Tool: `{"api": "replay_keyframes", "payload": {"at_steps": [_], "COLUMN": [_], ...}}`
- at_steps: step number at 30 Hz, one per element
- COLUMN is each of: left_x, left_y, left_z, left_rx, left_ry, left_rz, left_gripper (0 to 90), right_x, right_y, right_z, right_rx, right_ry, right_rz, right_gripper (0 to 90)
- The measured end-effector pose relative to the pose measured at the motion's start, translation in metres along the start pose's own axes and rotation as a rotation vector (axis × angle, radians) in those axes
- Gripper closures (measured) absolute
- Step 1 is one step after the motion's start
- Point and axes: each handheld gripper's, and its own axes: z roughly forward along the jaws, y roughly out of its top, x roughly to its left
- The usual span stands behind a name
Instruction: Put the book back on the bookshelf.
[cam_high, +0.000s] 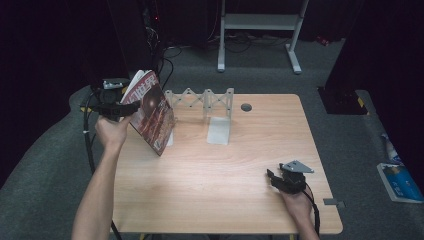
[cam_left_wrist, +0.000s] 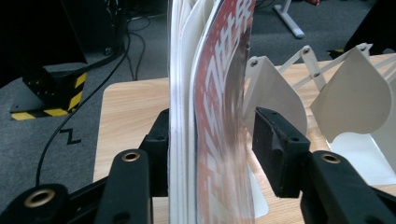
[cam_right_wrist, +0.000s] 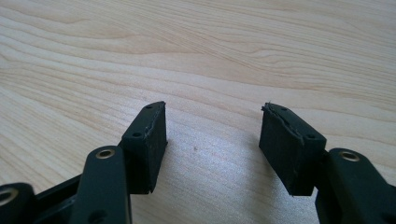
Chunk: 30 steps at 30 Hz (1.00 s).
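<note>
A thick magazine (cam_high: 152, 117) with a red cover stands tilted at the table's far left, its lower corner down by the wooden tabletop (cam_high: 225, 190). My left gripper (cam_high: 131, 106) is shut on its upper left edge. In the left gripper view the magazine (cam_left_wrist: 219, 116) runs edge-on between the two pads of the left gripper (cam_left_wrist: 210, 126). Just right of it stands a white folding file rack (cam_high: 205, 100) with leaf-shaped dividers (cam_left_wrist: 355, 88). My right gripper (cam_high: 271, 177) rests low near the front right, open, with bare wood between the jaws of the right gripper (cam_right_wrist: 212, 126).
A grey cable hole (cam_high: 246, 107) sits in the table behind the rack. On the floor, a white desk frame (cam_high: 260, 22) stands at the back, a blue packet (cam_high: 400, 182) lies at the right, and a black-and-yellow striped base (cam_left_wrist: 51, 100) with cables stands at the left.
</note>
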Motion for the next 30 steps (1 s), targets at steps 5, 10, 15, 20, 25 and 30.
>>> {"api": "replay_keyframes", "payload": {"at_steps": [5, 10, 15, 20, 25, 30], "left_x": [-0.001, -0.001, -0.001, 0.001, 0.002, 0.003], "left_y": [0.000, -0.001, -0.002, -0.004, -0.007, -0.010], "left_z": [-0.004, -0.005, -0.009, -0.016, -0.024, -0.028], "left_rx": [-0.009, -0.013, -0.019, -0.041, -0.061, -0.079], "left_ry": [-0.006, -0.011, -0.016, -0.026, -0.032, -0.034], "left_rz": [0.002, 0.002, 0.008, 0.004, 0.007, 0.002], "left_gripper": [49.5, 48.4, 48.2, 48.0, 47.9, 48.0], "right_x": [0.000, 0.000, 0.000, 0.000, 0.000, 0.000], "right_y": [0.000, 0.000, 0.000, 0.000, 0.000, 0.000], "right_z": [0.000, 0.000, 0.000, 0.000, 0.000, 0.000], "right_rx": [0.001, 0.000, 0.000, 0.000, 0.000, 0.000], "right_ry": [0.000, 0.000, 0.000, 0.000, 0.000, 0.000], "right_rz": [0.003, 0.000, 0.002, 0.000, 0.000, 0.003], "right_gripper": [41.2, 41.2, 41.2, 41.2, 41.3, 41.3]}}
